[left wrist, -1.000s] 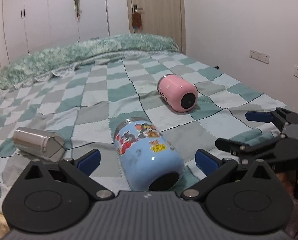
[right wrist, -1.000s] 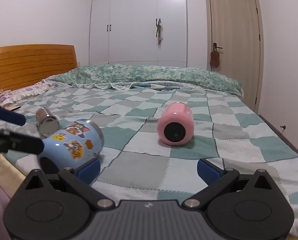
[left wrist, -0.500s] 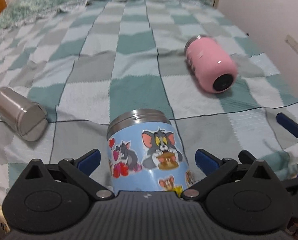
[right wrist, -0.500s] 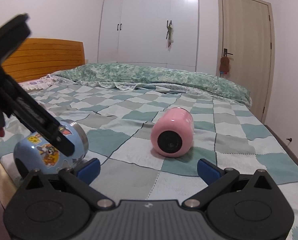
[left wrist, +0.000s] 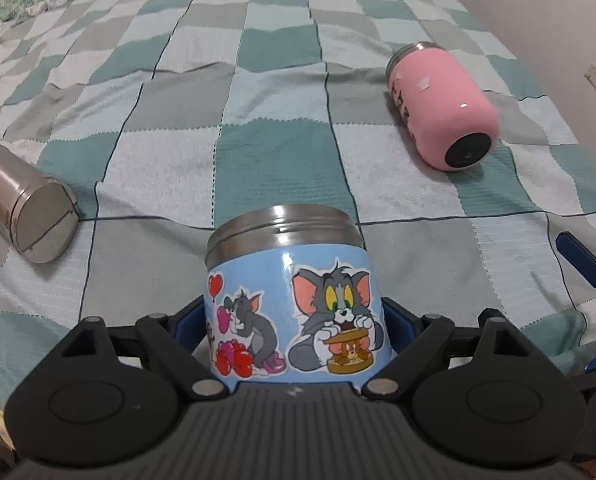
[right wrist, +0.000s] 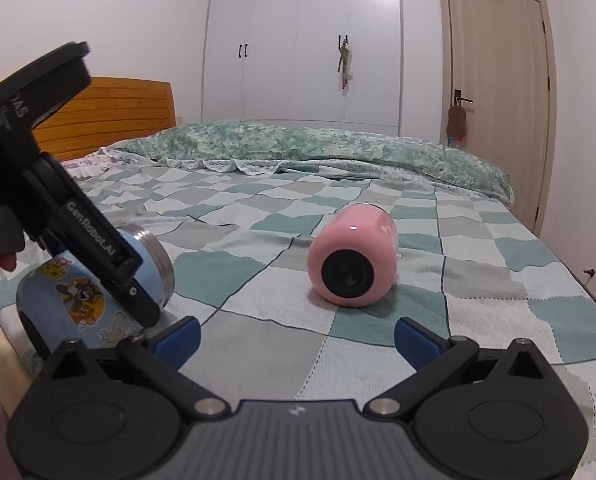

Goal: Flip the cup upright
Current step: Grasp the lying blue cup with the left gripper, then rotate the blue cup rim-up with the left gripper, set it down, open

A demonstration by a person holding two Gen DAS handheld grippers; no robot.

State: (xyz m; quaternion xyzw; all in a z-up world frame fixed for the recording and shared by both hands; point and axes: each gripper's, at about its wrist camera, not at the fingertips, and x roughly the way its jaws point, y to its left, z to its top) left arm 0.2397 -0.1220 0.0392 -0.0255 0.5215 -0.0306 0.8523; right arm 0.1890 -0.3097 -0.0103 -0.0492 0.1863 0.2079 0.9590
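A light blue cup (left wrist: 290, 304) with cartoon cat stickers and a steel rim lies on its side on the checked bedspread (left wrist: 282, 92). My left gripper (left wrist: 294, 322) is shut on it, blue pads pressed to both sides of its body. It also shows in the right wrist view (right wrist: 78, 296), clamped by the left gripper's frame. A pink cup (left wrist: 441, 108) lies on its side farther right, its dark base towards me; it also shows in the right wrist view (right wrist: 353, 260). My right gripper (right wrist: 296, 338) is open and empty, short of the pink cup.
A plain steel cup (left wrist: 26, 200) lies on its side at the left. The bed's near edge is just below both grippers. A wooden headboard (right wrist: 110, 116), pillows (right wrist: 317, 148), wardrobe and door stand beyond.
My left gripper has come down over the blue cup and shut on its sides. The right gripper has risen slightly and stays open.
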